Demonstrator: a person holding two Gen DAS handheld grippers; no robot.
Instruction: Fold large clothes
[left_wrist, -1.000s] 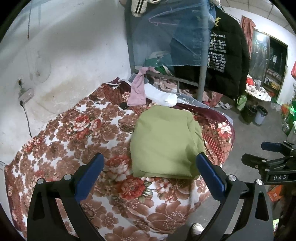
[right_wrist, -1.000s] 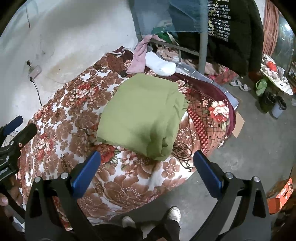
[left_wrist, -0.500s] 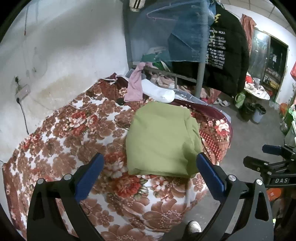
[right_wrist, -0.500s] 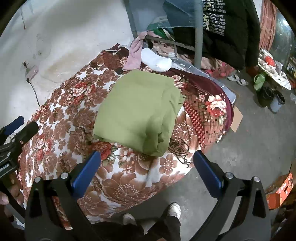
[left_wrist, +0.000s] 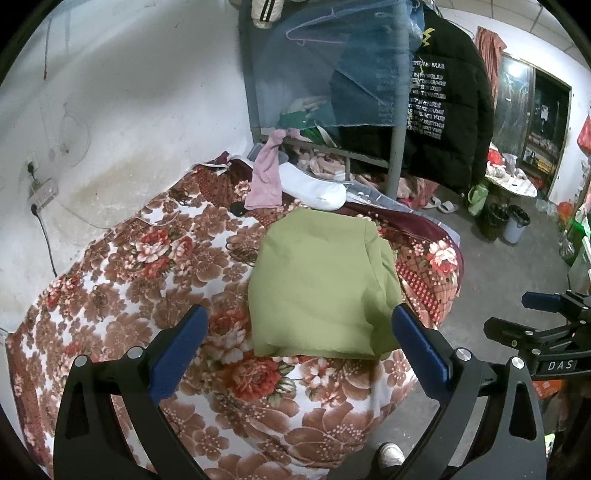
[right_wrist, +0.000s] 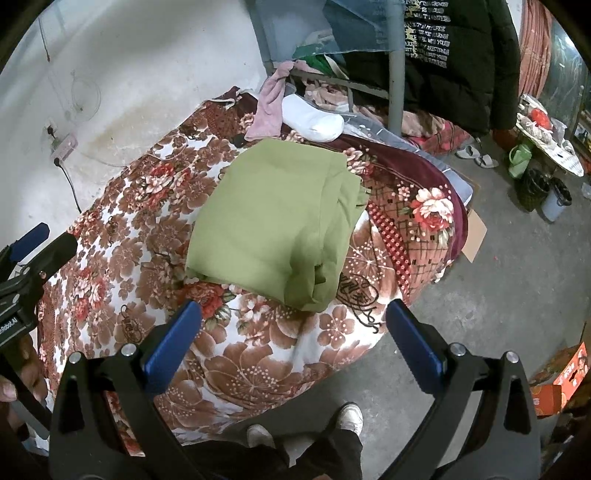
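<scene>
Broadly, a bed (left_wrist: 122, 295) (right_wrist: 122, 229) fills most of both views, covered by a floral blanket (left_wrist: 258, 387) (right_wrist: 258, 354) in brown, red and white that hangs over the near edge toward the concrete floor (right_wrist: 517, 280). On the blanket, toward the right side of the bed, lies a green garment (left_wrist: 317, 284) (right_wrist: 273, 218), folded into a thick, roughly square stack with its layered edges showing along the right side. Behind the bed a black jacket (left_wrist: 447, 107) (right_wrist: 461, 62) with white lettering hangs from a metal frame, and a pink cloth (left_wrist: 266, 181) (right_wrist: 267, 110) and a white sock (left_wrist: 314, 188) (right_wrist: 312, 118) lie at the far end of the bed, apart from the green stack. The left gripper (left_wrist: 299, 332) hovers above the near edge of the garment with its jaws spread wide and nothing between them. The right gripper (right_wrist: 291, 325) hangs over the near edge of the bed, jaws likewise wide apart and empty. White shoes (right_wrist: 306, 424) show on the floor below it.
</scene>
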